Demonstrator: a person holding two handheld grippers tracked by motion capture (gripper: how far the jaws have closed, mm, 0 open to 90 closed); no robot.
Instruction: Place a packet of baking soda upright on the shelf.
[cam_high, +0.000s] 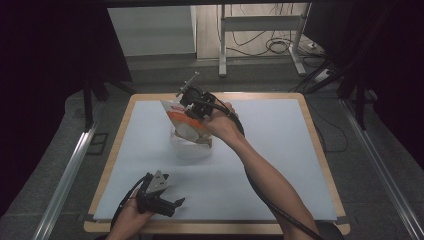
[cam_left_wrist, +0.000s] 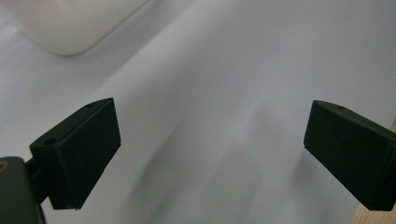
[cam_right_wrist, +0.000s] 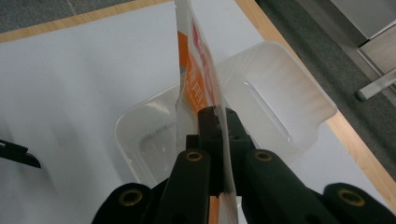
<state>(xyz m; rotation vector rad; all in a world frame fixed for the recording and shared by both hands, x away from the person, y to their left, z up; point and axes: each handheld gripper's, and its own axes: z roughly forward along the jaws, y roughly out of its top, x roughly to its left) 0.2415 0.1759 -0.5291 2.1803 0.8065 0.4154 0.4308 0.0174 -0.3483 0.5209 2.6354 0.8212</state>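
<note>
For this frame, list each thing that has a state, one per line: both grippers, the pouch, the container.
Right gripper: shut on the pouch's edge.
Left gripper: open, nothing between its jaws, low over the white mat.
Orange-and-white pouch: held edge-up above the container.
Clear plastic container: open-topped, on the mat, under the pouch.

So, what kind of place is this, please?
Probably a lab or recording workshop: a wooden table under a white mat, dark curtains at the sides, and loose cables on the floor.
</note>
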